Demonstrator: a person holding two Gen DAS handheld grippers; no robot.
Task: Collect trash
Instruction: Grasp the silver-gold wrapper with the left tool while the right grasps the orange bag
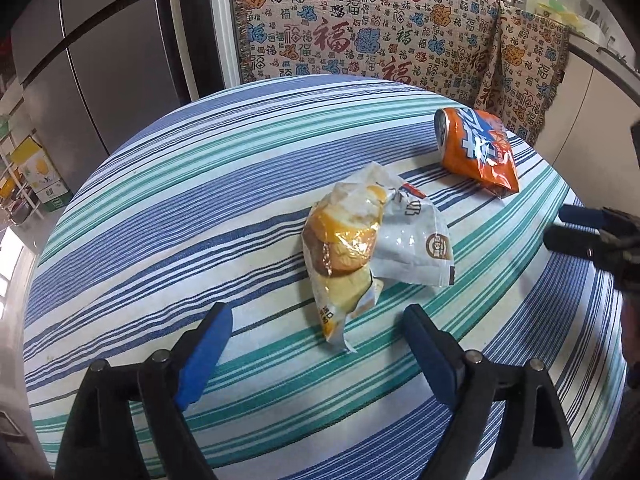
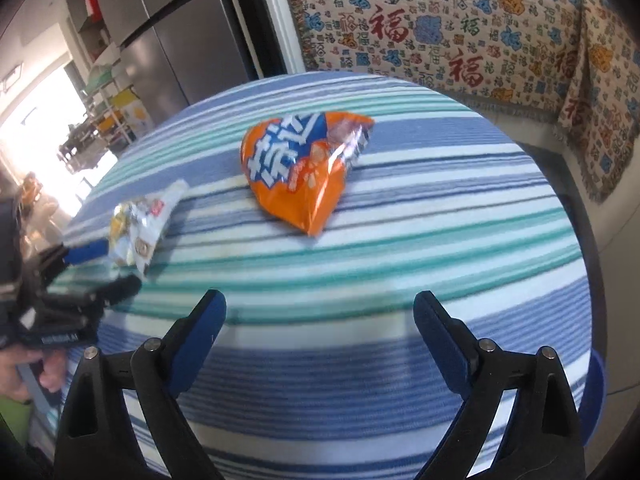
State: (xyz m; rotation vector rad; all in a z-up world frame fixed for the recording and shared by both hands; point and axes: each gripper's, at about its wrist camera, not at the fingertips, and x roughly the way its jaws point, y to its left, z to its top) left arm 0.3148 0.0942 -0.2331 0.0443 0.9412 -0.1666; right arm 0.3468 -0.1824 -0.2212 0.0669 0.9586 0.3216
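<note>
A crumpled white and yellow bread wrapper [image 1: 360, 248] lies on the striped tablecloth [image 1: 160, 240], just ahead of my left gripper [image 1: 316, 328], which is open and empty. An orange snack bag [image 1: 478, 146] lies farther back to the right. In the right wrist view the orange bag [image 2: 304, 168] lies ahead of my right gripper [image 2: 320, 320], which is open and empty above the cloth. The bread wrapper [image 2: 140, 224] shows at the left there, with the left gripper's fingers [image 2: 88, 252] on either side of its near end. The right gripper shows at the right edge of the left wrist view [image 1: 560, 228].
A patterned cloth with red characters [image 1: 360, 28] hangs behind the table. A grey fridge [image 1: 100, 60] stands at the back left. Shelves with boxes [image 1: 36, 172] stand at the far left. A white counter [image 1: 600, 80] runs at the right.
</note>
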